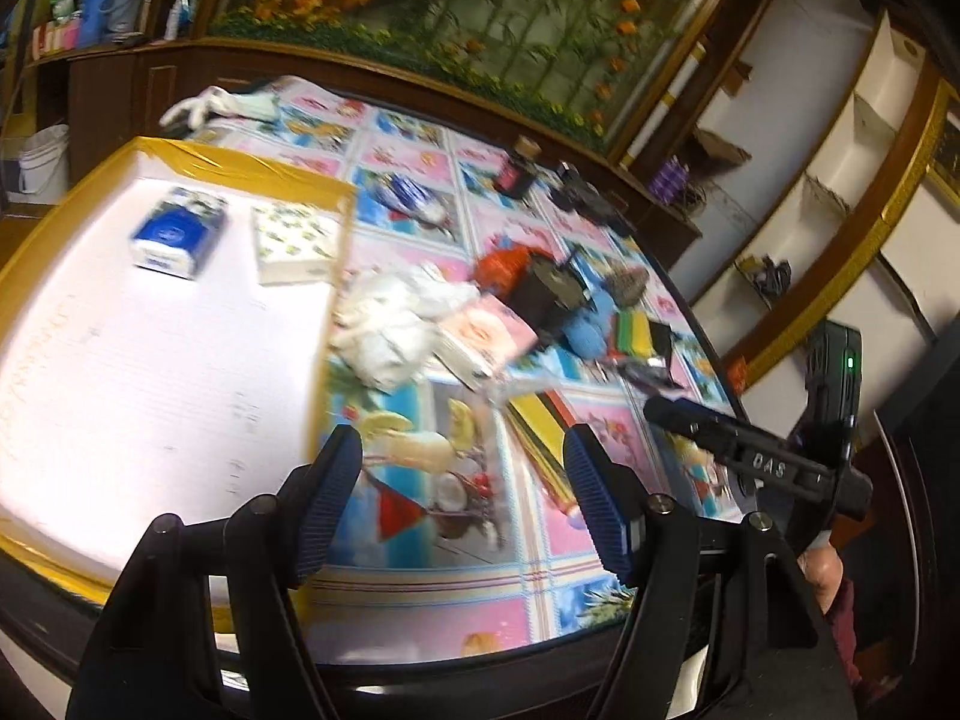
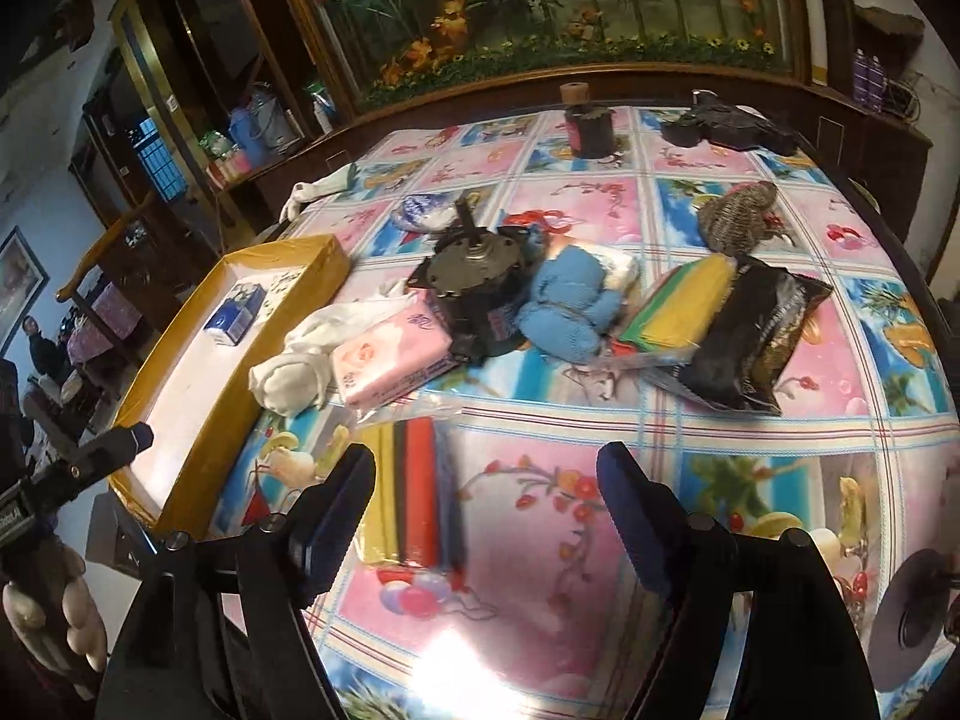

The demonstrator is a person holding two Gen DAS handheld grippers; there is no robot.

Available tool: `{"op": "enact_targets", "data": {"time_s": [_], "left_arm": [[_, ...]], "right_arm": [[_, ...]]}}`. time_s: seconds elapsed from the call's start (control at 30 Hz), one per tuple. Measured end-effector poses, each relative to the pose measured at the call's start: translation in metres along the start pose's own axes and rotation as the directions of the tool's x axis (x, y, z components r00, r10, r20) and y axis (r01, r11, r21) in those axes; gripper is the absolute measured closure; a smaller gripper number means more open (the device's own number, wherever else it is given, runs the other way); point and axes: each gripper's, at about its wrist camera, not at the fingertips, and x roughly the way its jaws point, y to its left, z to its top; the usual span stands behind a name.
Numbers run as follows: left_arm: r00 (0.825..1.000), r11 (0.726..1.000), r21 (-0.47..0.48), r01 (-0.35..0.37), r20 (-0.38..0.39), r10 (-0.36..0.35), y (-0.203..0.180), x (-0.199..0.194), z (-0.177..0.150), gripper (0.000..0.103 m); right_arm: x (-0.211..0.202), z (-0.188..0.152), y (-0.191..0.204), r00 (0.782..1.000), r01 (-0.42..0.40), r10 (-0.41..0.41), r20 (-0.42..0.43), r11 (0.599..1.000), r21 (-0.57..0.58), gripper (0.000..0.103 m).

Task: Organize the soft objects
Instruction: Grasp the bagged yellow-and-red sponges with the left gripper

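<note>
Clutter around pink tissue pack (image 2: 390,360); left claw (image 1: 465,498), right claw (image 2: 486,516) gape empty.

My left gripper (image 1: 465,498) and right gripper (image 2: 486,516) have black frames, ribbed blue pads (image 1: 594,498), round silver screws; my sleeve (image 1: 843,630) is maroon.

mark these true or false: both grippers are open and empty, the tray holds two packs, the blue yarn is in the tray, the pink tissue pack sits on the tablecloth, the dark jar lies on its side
1. Left gripper and right gripper are open and empty: true.
2. The tray holds two packs, a blue pack and a patterned pack: true.
3. The blue yarn is in the tray: false, it lies on the tablecloth.
4. The pink tissue pack sits on the tablecloth: true.
5. The dark jar lies on its side: false, it stands upright.
</note>
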Motion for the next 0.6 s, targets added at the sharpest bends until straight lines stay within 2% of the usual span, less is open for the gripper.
{"op": "enact_targets", "data": {"time_s": [0.17, 0.3, 0.4, 0.43, 0.5, 0.57, 0.6], "left_arm": [[0.993, 0.997, 0.067, -0.033, -0.107, 0.04, -0.043, 0.048, -0.001, 0.034], [0.984, 0.984, 0.14, -0.11, -0.122, 0.127, -0.07, 0.088, -0.001, 0.034], [0.965, 0.963, 0.19, -0.19, -0.145, 0.219, -0.077, 0.115, -0.002, 0.034], [0.959, 0.96, 0.194, -0.203, -0.159, 0.235, -0.078, 0.122, -0.003, 0.033], [0.957, 0.958, 0.198, -0.209, -0.161, 0.242, -0.078, 0.128, -0.006, 0.023], [0.957, 0.949, 0.235, -0.21, -0.151, 0.249, -0.083, 0.132, -0.009, 0.023], [0.958, 0.943, 0.265, -0.2, -0.148, 0.245, -0.086, 0.132, -0.011, 0.03]], "right_arm": [[-0.011, -0.004, -0.027, 1.0, -0.006, 0.003, 0.023, 0.995, 0.103, 0.026], [-0.022, -0.006, -0.041, 0.999, -0.01, 0.004, 0.041, 0.988, 0.151, 0.026], [-0.031, -0.006, -0.05, 0.999, 0.0, -0.009, 0.053, 0.986, 0.168, 0.026], [-0.034, -0.006, -0.052, 0.998, 0.0, -0.01, 0.056, 0.985, 0.172, 0.026], [-0.038, -0.003, -0.054, 0.998, 0.001, -0.012, 0.06, 0.985, 0.172, 0.026], [-0.04, 0.0, -0.057, 0.998, 0.01, -0.021, 0.062, 0.986, 0.166, 0.025], [-0.04, 0.001, -0.058, 0.998, 0.014, -0.025, 0.061, 0.986, 0.167, 0.025]]}}
